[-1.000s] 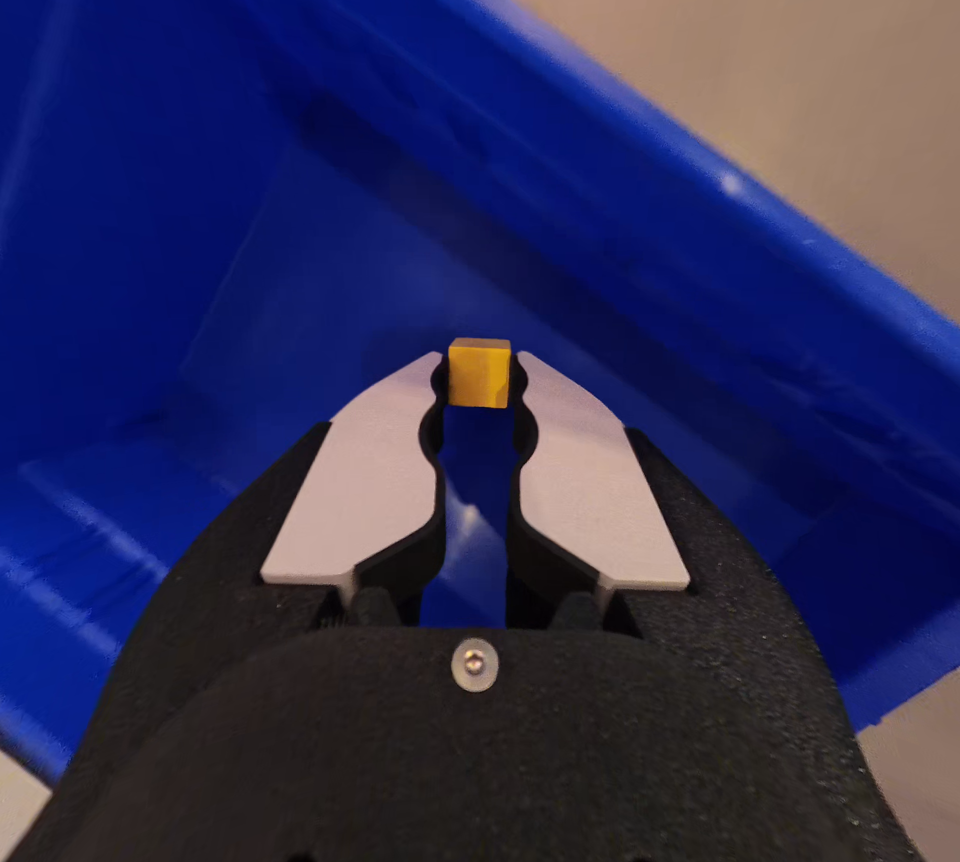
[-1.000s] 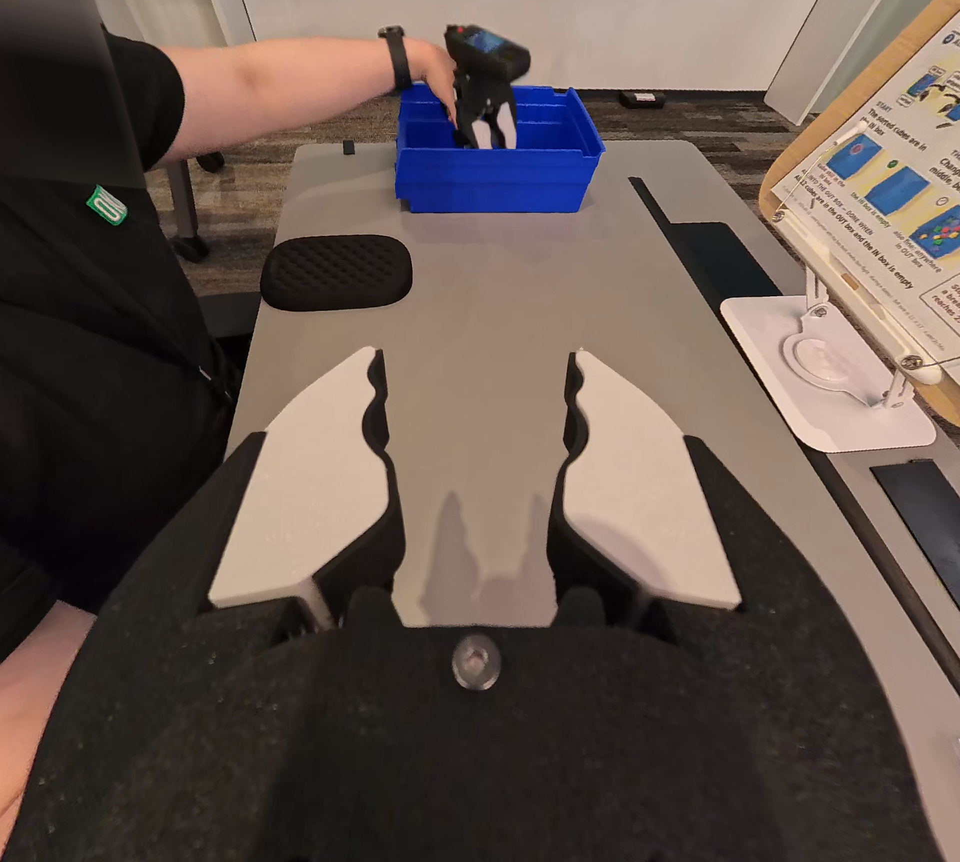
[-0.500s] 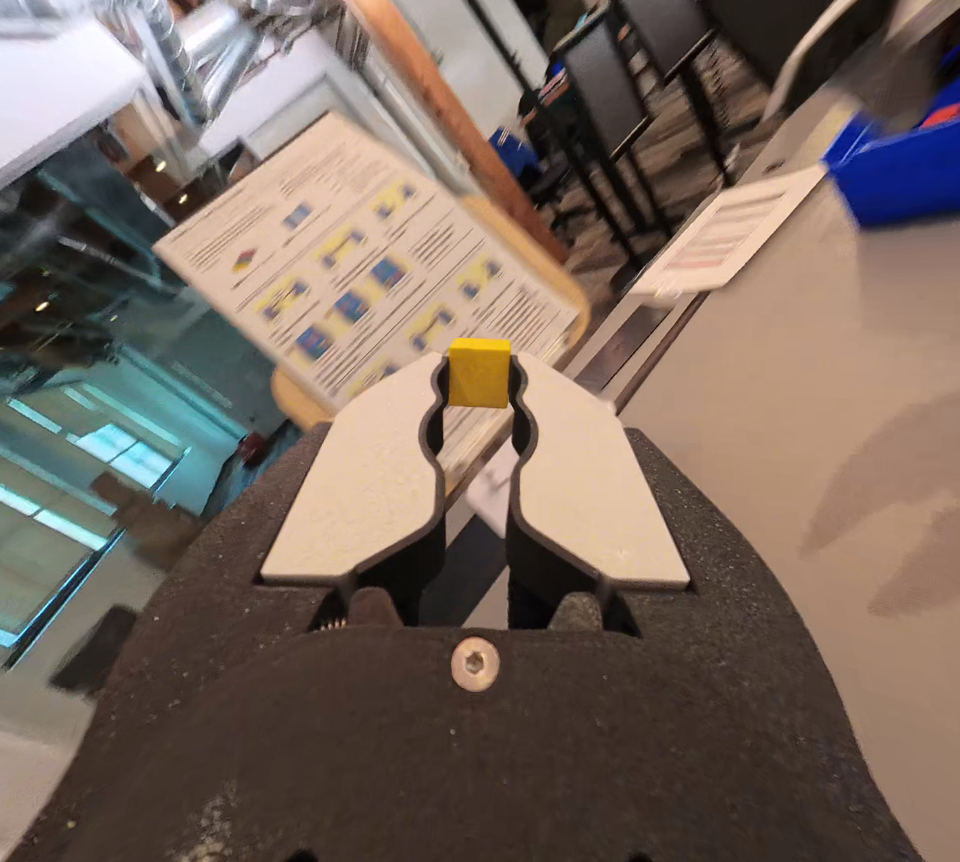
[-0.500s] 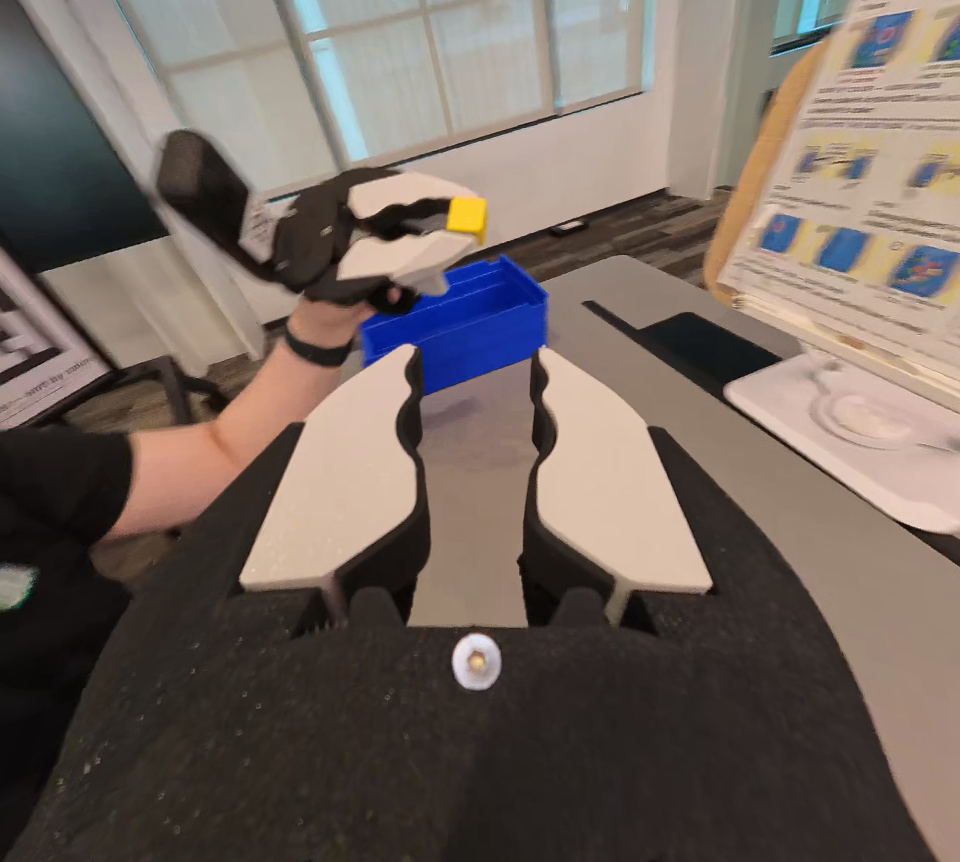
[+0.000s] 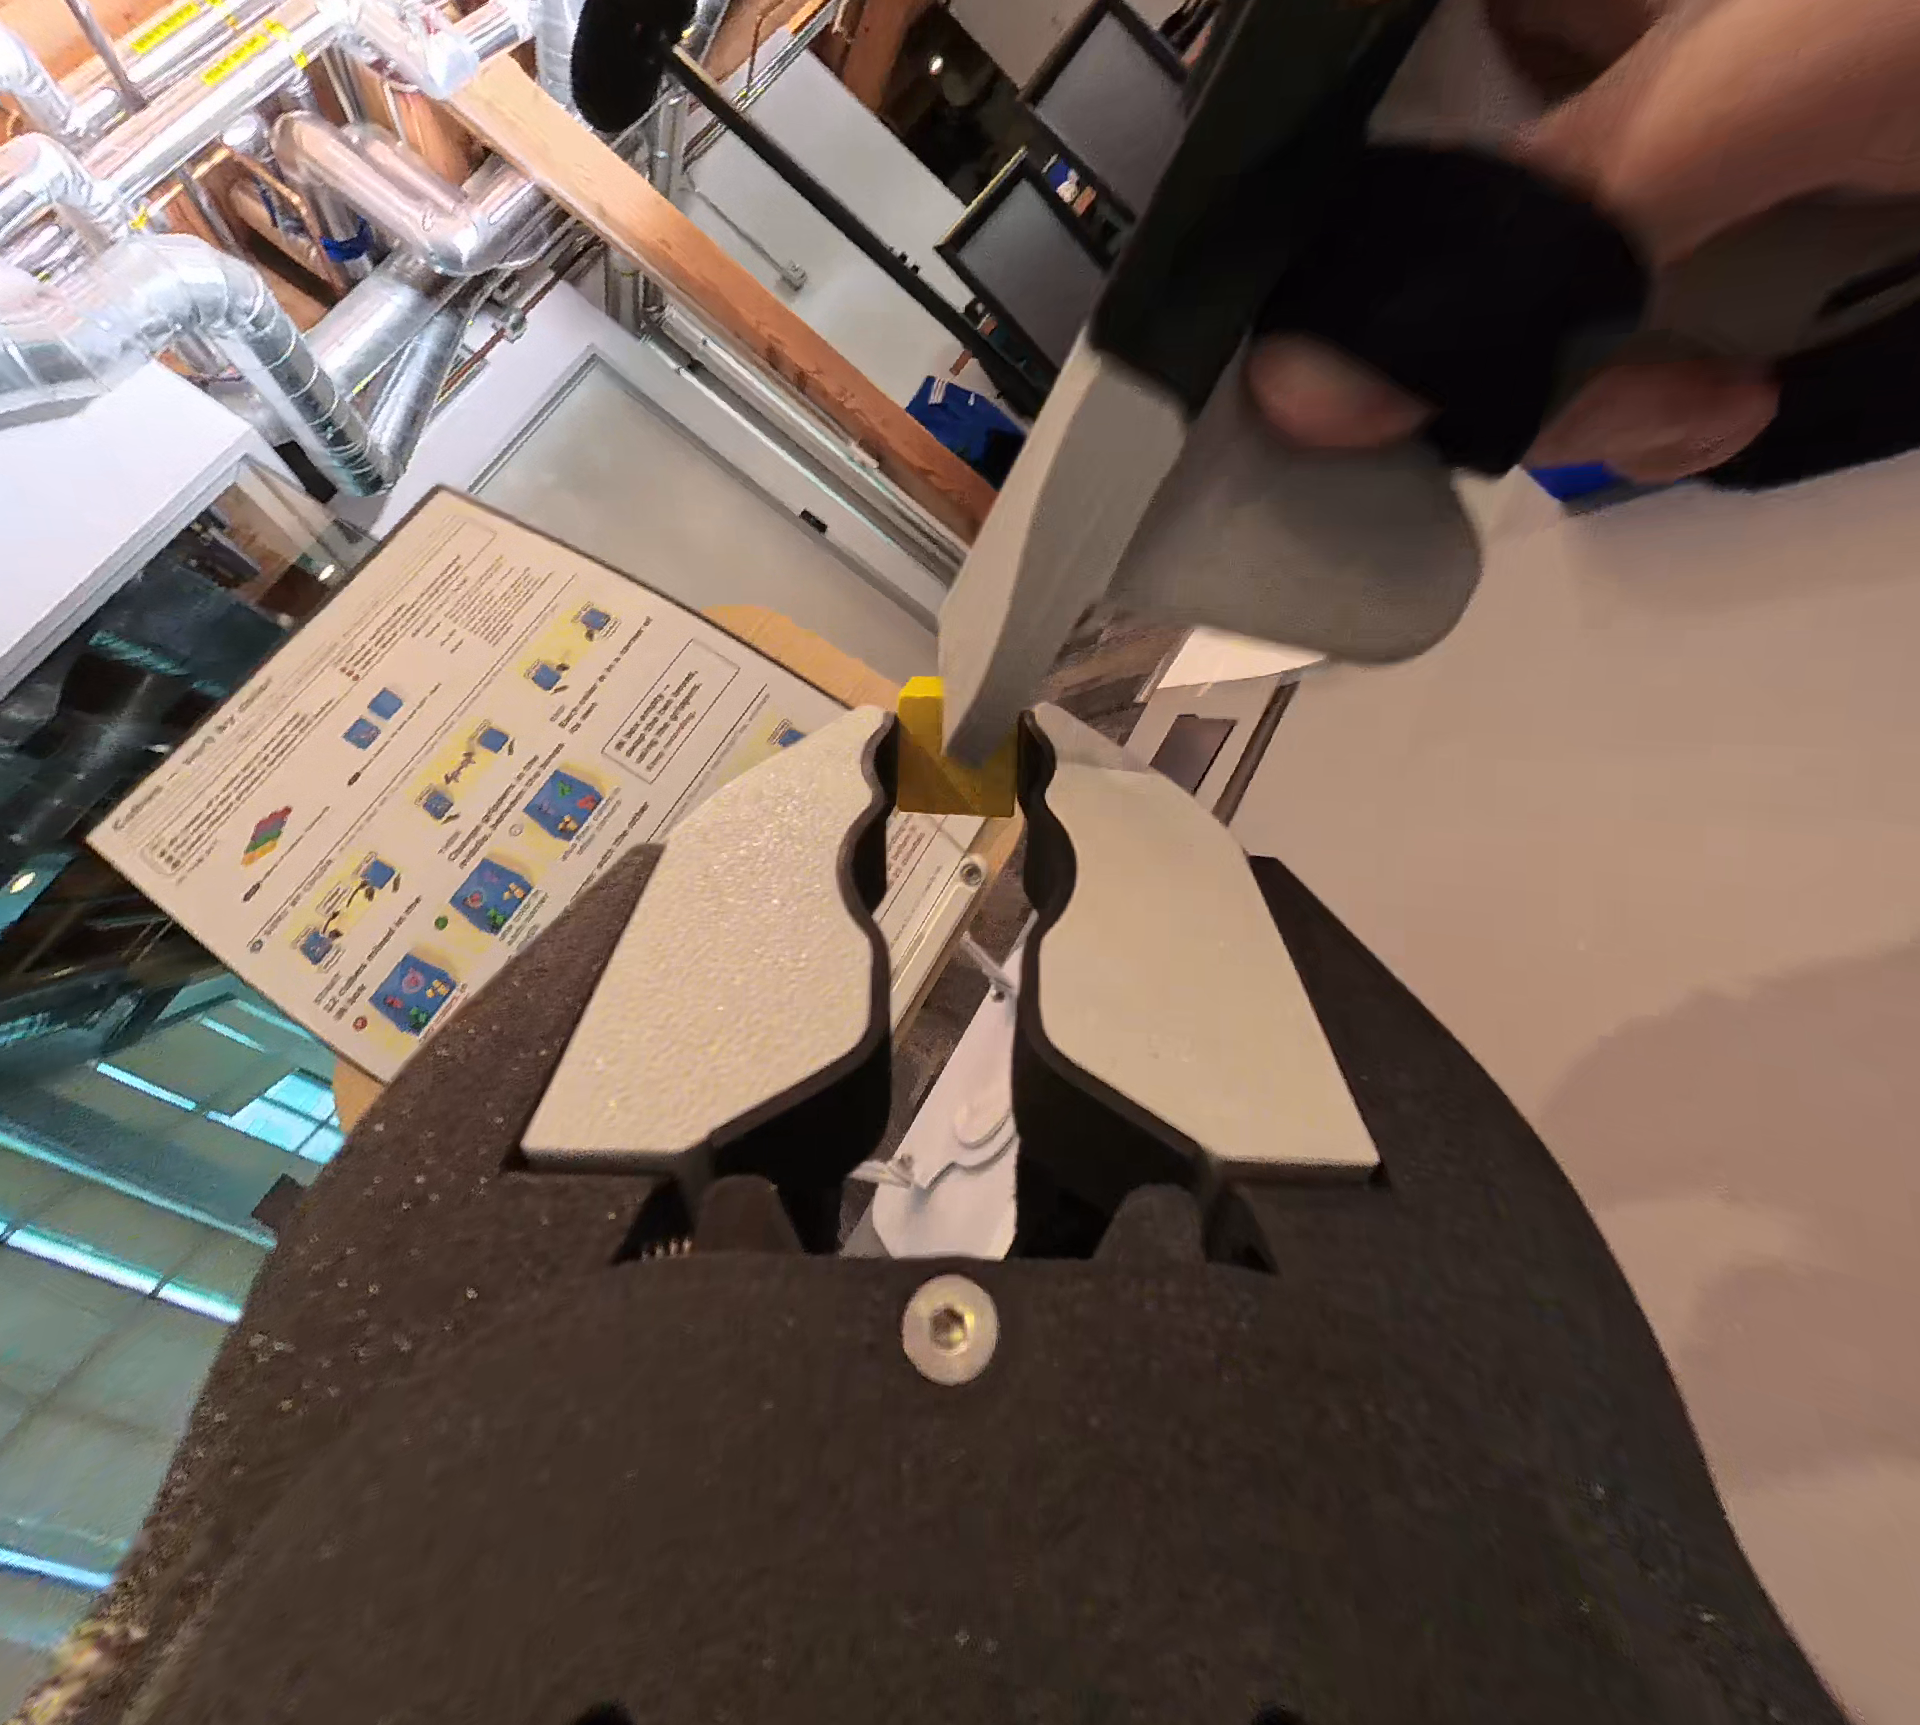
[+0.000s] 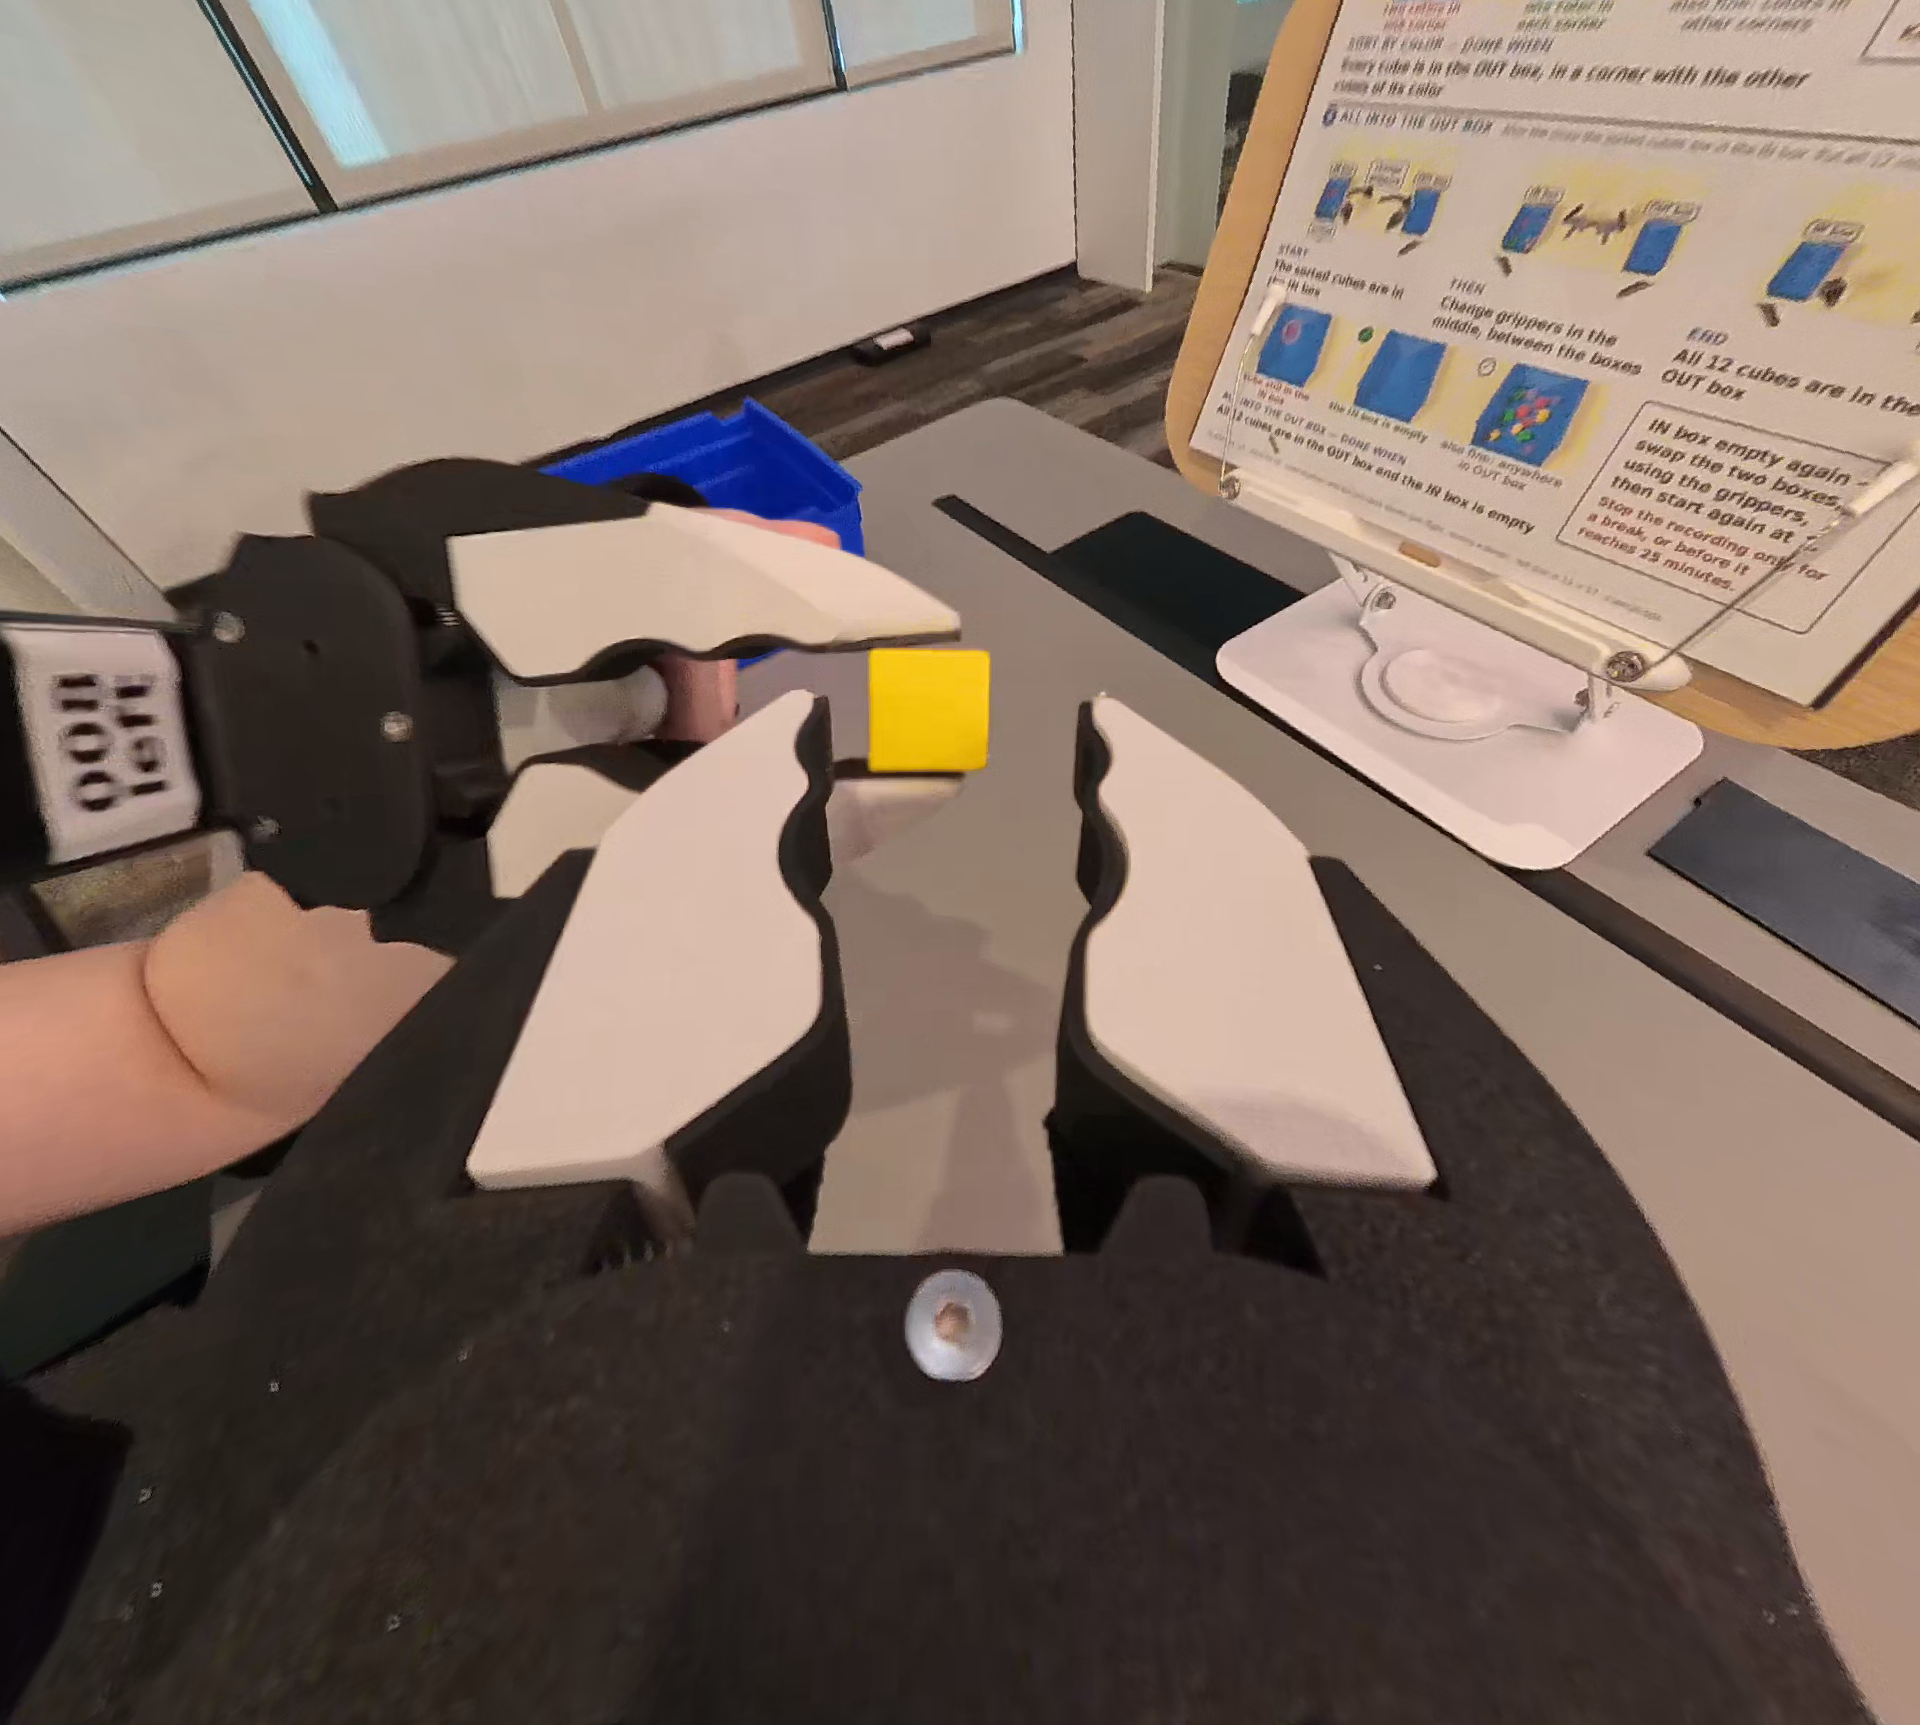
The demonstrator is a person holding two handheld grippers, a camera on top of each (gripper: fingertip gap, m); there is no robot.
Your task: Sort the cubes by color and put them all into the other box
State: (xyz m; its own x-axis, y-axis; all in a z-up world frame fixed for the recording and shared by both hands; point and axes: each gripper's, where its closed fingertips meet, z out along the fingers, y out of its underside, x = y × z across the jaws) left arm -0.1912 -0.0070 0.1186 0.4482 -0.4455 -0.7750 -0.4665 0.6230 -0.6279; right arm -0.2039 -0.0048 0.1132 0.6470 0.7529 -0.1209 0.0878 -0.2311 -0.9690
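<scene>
The left gripper (image 5: 956, 766), a black textured body with two pale grey fingers, has those fingers clamped on a small yellow cube (image 5: 940, 771), which sits pinched right at the fingertips and is held up in the air above the smooth grey tabletop (image 5: 1610, 844). In the right wrist view the same left gripper (image 6: 914, 709) reaches in from the left, turned so that one finger lies above the yellow cube (image 6: 928, 709) and the other below it. The right gripper (image 6: 951, 714) is of the same black and grey build, and its fingers stand apart with the cube between their tips; whether either fingertip touches the cube cannot be told. In the left wrist view the right gripper (image 5: 982, 725) comes down from the upper right, and one of its pale fingers (image 5: 1039, 563) covers part of the cube's front. A person's hand (image 5: 1714, 65) holds that gripper at the top right. Beyond the fingers in the right wrist view, a blue plastic box (image 6: 727, 460) stands on the far part of the tabletop (image 6: 1299, 896), partly hidden behind the left gripper. To the right of the fingers, a printed instruction sheet (image 6: 1662, 221) leans on a white stand (image 6: 1455, 719) with a wooden backboard.
</scene>
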